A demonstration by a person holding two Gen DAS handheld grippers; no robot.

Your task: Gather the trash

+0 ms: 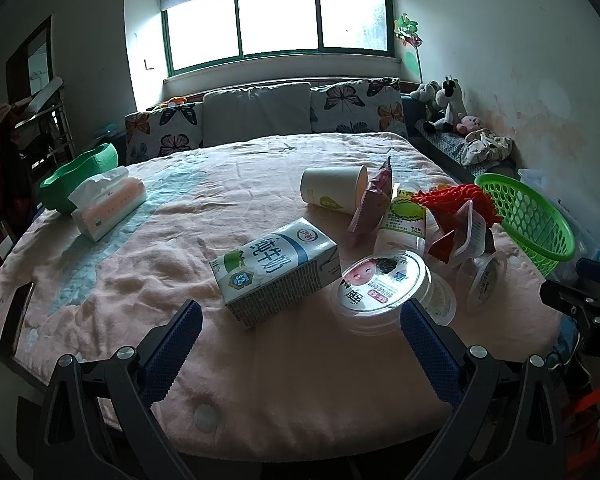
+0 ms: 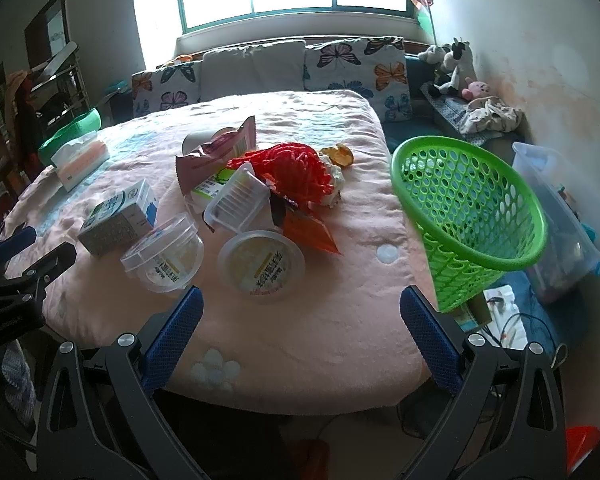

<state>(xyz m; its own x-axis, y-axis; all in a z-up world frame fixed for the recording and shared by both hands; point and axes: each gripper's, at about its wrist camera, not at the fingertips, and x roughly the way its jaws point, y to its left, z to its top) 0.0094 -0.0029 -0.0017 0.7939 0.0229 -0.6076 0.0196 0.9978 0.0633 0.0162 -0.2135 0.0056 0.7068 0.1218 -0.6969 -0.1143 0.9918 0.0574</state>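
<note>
Trash lies clustered on the pink blanket [image 1: 284, 368] of a bed, with both grippers poised at its near edge and nothing yet collected, as far as we can judge. We see the left gripper [image 1: 300, 320] with its fingers spread wide and empty, facing the milk carton [image 1: 274, 270] and the lidded round tub [image 1: 382, 286] just beside it; the right gripper [image 2: 300, 306], likewise spread and empty, faces a clear plastic cup [image 2: 262, 264] lying on its side, with a second clear tub [image 2: 166, 256] to its left. Behind these sit a clear rectangular tray [image 2: 238, 198], a red mesh net [image 2: 300, 172], a pink wrapper [image 2: 216, 156], an orange wrapper [image 2: 310, 232] and a paper cup [image 1: 334, 190] tipped over. The green basket [image 2: 472, 208] hangs tilted past the bed's right edge, its mouth turned toward the pile; what holds it up there we cannot tell. For the step in hand, we would take the nearest item first, closing across the cup's narrow body rather than its thin rim, which would likely flex and slip. Open blanket between the pile and the basket gives a free path to the right. We should mind the bed's right edge and the clear storage bin [image 2: 556, 216] below the basket. The tissue pack [image 1: 108, 206] at far left seems not to be trash.
</note>
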